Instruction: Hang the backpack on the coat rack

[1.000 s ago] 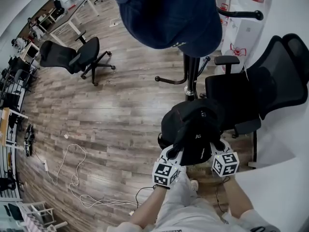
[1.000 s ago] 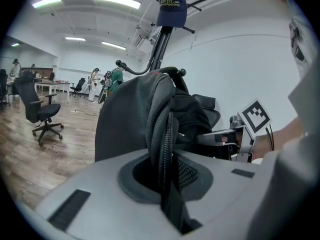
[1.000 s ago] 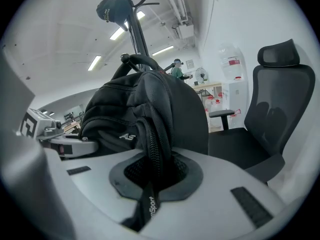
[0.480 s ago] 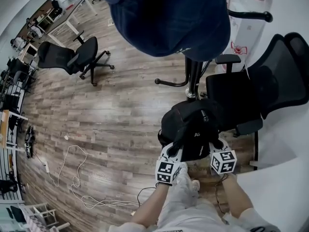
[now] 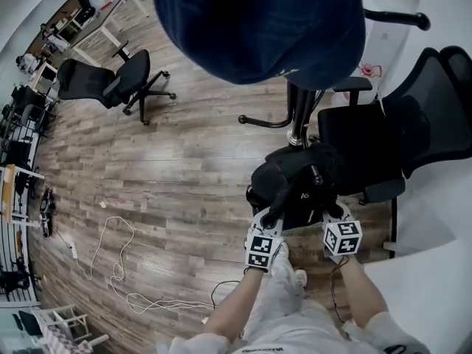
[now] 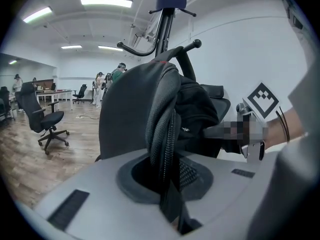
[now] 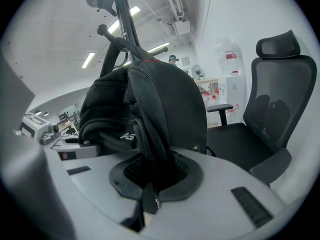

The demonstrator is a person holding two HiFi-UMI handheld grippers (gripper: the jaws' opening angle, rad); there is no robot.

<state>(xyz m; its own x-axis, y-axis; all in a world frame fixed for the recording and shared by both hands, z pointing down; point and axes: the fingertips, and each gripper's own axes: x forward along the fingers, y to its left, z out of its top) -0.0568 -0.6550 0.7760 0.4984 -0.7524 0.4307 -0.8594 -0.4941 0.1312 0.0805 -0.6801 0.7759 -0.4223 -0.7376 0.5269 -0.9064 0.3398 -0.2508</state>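
Observation:
A black backpack (image 5: 299, 183) hangs between my two grippers, just in front of the coat rack's black pole (image 5: 299, 113). My left gripper (image 5: 274, 214) is shut on one padded shoulder strap (image 6: 162, 134), which runs down between its jaws. My right gripper (image 5: 326, 206) is shut on the other strap (image 7: 147, 139). In the left gripper view the backpack (image 6: 130, 109) fills the middle, with the rack's curved hooks (image 6: 132, 48) above it. The right gripper view shows the backpack (image 7: 170, 94) below a knobbed hook (image 7: 102, 30).
A navy cap (image 5: 258, 21) sits on top of the rack and hides much of the head view's upper part. A black office chair (image 5: 391, 131) stands close on the right; another (image 5: 110, 83) is far left. White cables (image 5: 110, 264) lie on the wooden floor.
Both grippers have sunk a little with the backpack still held. The navy cap fills more of the top of the head view.

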